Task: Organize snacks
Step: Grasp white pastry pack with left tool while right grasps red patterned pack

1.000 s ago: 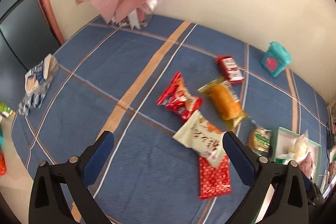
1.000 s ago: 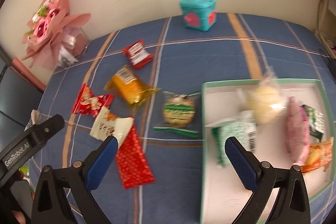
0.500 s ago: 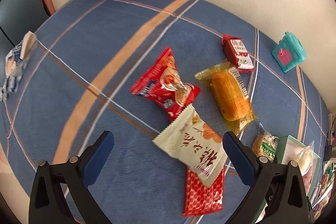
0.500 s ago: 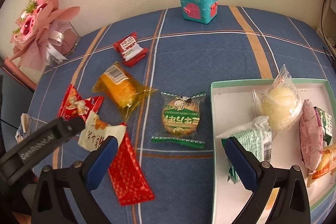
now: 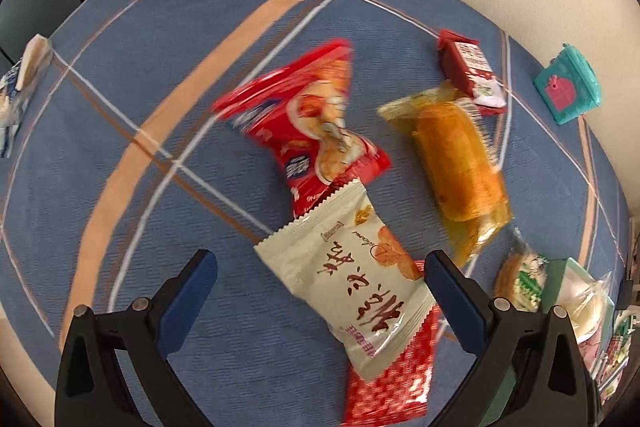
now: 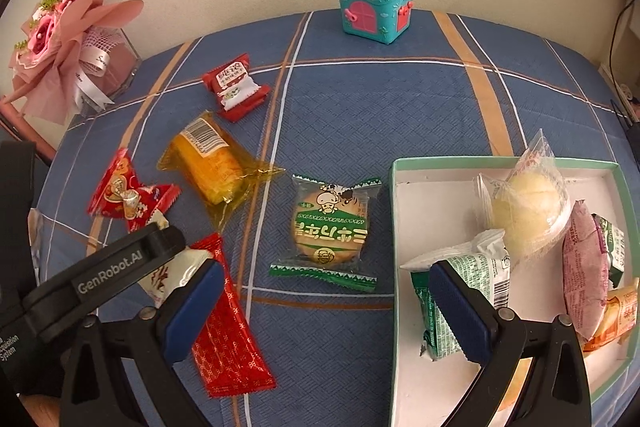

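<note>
Loose snacks lie on the blue plaid cloth. My left gripper point(image 5: 320, 291) is open, low over a cream packet point(image 5: 352, 291) that lies between its fingers, on top of a red patterned packet point(image 5: 392, 379). A red twisted packet point(image 5: 308, 131) and a yellow cake roll point(image 5: 460, 163) lie beyond. My right gripper point(image 6: 324, 303) is open and empty, just short of a green biscuit packet point(image 6: 330, 227). A white box with a green rim point(image 6: 394, 187) at the right holds several snacks. The left gripper's finger point(image 6: 108, 267) shows at the right wrist view's left.
A small red packet point(image 6: 234, 87) lies toward the wall. A teal toy house point(image 6: 372, 3) stands at the back by the wall. A pink bouquet in a clear vase point(image 6: 72, 39) stands at the back left. A blue-white bag point(image 5: 20, 87) lies at the cloth's left edge.
My left gripper has moved forward and down until the cream packet lies between its fingers. My right gripper has drifted a little closer to the green biscuit packet. Both stay open.
</note>
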Motion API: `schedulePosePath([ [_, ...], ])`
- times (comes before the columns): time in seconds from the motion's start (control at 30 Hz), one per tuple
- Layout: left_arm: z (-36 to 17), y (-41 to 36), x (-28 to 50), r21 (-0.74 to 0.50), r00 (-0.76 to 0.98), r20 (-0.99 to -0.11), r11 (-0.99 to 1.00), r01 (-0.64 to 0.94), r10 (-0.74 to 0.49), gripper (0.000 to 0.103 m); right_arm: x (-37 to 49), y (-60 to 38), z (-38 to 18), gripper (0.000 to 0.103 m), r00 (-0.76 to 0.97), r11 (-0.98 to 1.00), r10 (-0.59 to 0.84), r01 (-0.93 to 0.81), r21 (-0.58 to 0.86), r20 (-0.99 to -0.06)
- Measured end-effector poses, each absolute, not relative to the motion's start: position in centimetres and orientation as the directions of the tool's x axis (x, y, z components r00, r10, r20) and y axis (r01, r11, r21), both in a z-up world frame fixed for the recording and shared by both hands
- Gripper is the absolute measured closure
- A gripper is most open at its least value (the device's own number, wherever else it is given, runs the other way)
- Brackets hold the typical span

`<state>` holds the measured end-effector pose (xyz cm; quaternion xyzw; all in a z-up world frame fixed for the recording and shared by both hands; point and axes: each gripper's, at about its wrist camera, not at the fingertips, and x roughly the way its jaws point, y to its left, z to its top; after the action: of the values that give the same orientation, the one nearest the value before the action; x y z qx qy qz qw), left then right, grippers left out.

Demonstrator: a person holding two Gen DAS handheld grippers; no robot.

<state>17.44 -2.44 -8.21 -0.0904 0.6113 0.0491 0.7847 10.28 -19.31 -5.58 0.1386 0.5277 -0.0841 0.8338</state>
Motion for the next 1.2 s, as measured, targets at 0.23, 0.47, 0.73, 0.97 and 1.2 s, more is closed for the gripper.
schedulePosePath([
  [0.23,-8.1,0.0,16.9,-0.046,0.237,-0.971,0.971,-0.236,0.011,0.000,10.0,-18.2,-5.3,0.000,0.430,0.956,0.017,0.257,0.140,-0.902],
  [0.47,-8.7,1.9,16.7,-0.002,0.211,-0.976,0.965,-0.262,0.055,0.000,10.0,-15.5,-6.0,0.001,0.407,0.974,0.054,0.181,0.138,-0.912],
  [0.73,-7.2,2.5,16.3,-0.084,0.250,-0.968,0.963,-0.256,-0.018,0.000,10.1,-12.7,-7.5,0.003,0.353,0.991,0.053,0.096,0.092,-0.934],
  [0.97,-8.6,0.1,16.5,-0.089,0.199,-0.979,0.979,-0.184,-0.051,0.000,10.2,-11.1,-9.0,0.006,0.317,0.997,0.044,0.049,0.062,-0.947],
  [1.2,-10.1,-2.0,17.0,-0.046,0.179,-0.984,0.984,-0.171,-0.015,0.002,10.0,-10.0,-10.2,0.013,0.296,0.998,0.050,0.030,0.062,-0.954],
])
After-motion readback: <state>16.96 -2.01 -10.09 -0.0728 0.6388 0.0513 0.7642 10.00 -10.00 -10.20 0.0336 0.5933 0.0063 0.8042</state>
